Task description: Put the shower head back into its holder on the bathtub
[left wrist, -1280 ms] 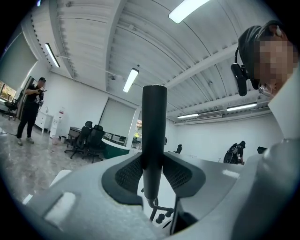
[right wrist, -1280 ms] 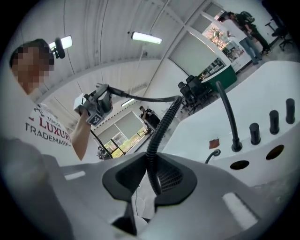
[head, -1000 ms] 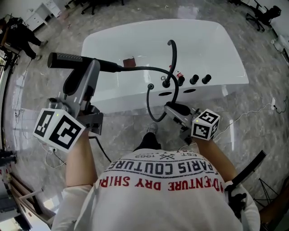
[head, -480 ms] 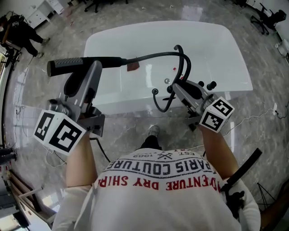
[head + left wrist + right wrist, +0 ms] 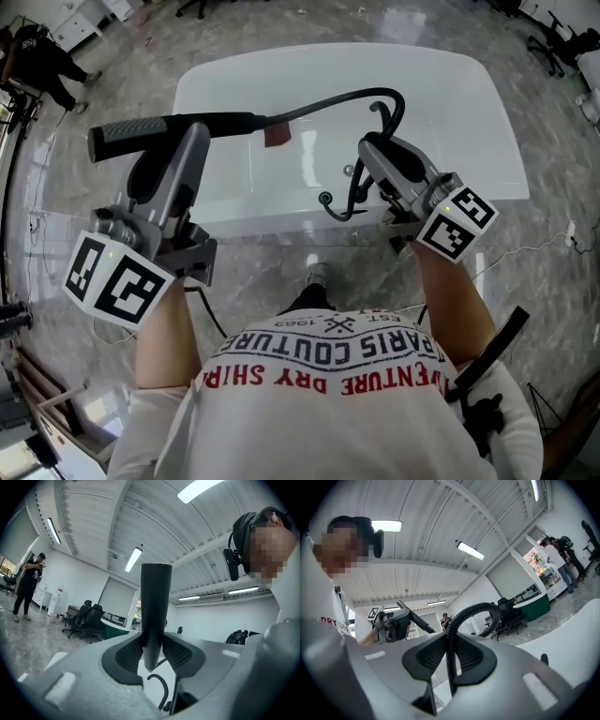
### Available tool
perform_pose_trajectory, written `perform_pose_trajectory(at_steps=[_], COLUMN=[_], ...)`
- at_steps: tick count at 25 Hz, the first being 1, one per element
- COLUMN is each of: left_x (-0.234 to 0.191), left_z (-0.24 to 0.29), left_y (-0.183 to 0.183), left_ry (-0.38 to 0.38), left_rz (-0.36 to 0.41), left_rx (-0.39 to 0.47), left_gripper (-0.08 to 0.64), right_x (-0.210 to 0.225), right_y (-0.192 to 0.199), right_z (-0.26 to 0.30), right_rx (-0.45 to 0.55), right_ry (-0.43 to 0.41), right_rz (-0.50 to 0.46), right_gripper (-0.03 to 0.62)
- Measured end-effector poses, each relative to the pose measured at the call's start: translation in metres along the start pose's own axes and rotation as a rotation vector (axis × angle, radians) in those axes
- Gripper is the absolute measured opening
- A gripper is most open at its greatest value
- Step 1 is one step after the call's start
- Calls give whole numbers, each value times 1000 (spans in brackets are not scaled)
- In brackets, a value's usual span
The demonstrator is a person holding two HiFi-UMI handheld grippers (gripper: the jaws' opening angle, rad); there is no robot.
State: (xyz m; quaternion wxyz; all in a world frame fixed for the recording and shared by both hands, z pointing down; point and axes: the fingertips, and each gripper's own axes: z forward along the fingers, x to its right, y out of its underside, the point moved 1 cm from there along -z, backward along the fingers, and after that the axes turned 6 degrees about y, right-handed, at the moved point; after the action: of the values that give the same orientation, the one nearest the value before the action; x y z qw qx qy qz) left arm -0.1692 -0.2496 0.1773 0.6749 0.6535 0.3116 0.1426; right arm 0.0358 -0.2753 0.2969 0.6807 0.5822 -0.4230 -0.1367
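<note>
The shirt (image 5: 347, 361) says "PARIS COUTURE" and "EST. 1962". The left gripper (image 5: 153, 652) is clamped on the black shower head (image 5: 173, 128), and the right gripper (image 5: 451, 657) is clamped on its hose (image 5: 328, 101). Only the head view shows the whole white bathtub (image 5: 469, 94), beyond both grippers.

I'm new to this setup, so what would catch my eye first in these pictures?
A black shower head lies level in the left claw at the left end of the white bathtub. Its ribbed black hose arches over the bathtub to the right claw, which pinches it above the near side.
</note>
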Motion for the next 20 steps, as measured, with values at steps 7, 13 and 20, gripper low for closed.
perform_pose_trajectory(at_steps=[7,13,20], left_x=[-13,-37,-57], left_z=[3,25,39], left_y=[-3,-9,7], left_ry=[4,0,-14], left_rz=[10,4,-33], left_rx=[0,0,-23], left_gripper=[135,135,135], right_x=[1,21,43], right_y=[-15,-20,6], right_z=[26,57,79], right_rx=[22,-24,-84], right_ry=[-6,-4,16], right_rz=[-45,-77,-23], right_gripper=[66,66,66])
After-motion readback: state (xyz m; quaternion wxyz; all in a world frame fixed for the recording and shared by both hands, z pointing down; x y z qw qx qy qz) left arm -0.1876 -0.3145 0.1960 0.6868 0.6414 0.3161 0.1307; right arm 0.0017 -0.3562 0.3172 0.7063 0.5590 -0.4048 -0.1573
